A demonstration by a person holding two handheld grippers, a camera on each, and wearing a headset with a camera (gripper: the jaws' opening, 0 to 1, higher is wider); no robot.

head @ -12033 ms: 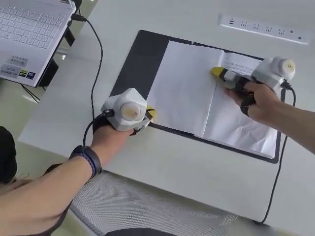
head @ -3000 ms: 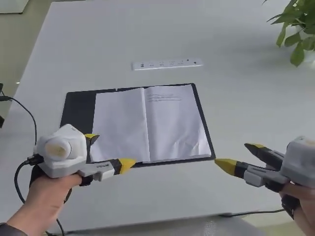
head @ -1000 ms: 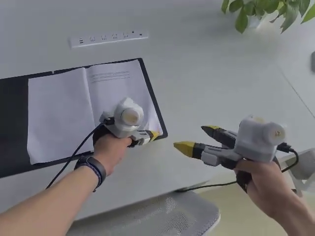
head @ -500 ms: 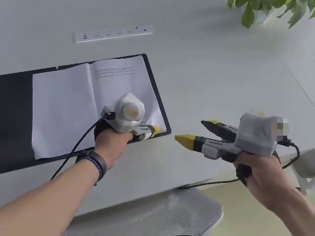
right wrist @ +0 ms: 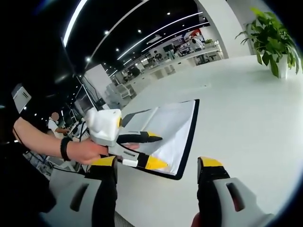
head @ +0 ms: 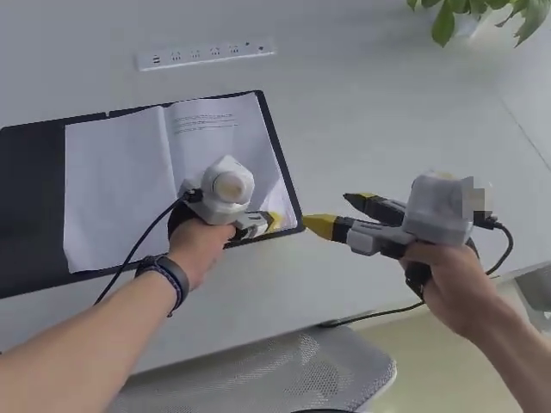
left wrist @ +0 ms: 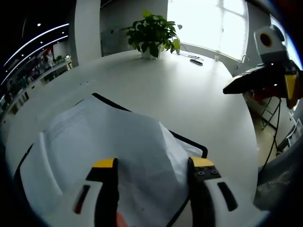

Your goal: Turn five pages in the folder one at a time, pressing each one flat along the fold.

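The black folder [head: 34, 181] lies open on the white table with white pages [head: 129, 172] spread flat; a printed page is on the right. My left gripper [head: 269, 222] hovers over the near right corner of the right page [left wrist: 137, 142], jaws open, nothing pinched between them. In the left gripper view its jaws [left wrist: 152, 163] straddle that corner. My right gripper [head: 338, 213] is open in the air just right of the folder, pointing at it. The right gripper view has its own open jaws [right wrist: 157, 161] facing the left gripper [right wrist: 157, 151] and the folder [right wrist: 187, 137].
A white power strip [head: 207, 53] lies beyond the folder. A potted plant [head: 482, 13] stands at the far right of the table [head: 387, 112]. A mesh chair [head: 258, 379] sits below the table's near edge. Cables trail from both grippers.
The left gripper has come from the folder's near left side to its near right corner. The right gripper has drifted left toward the folder. The head camera has shifted.
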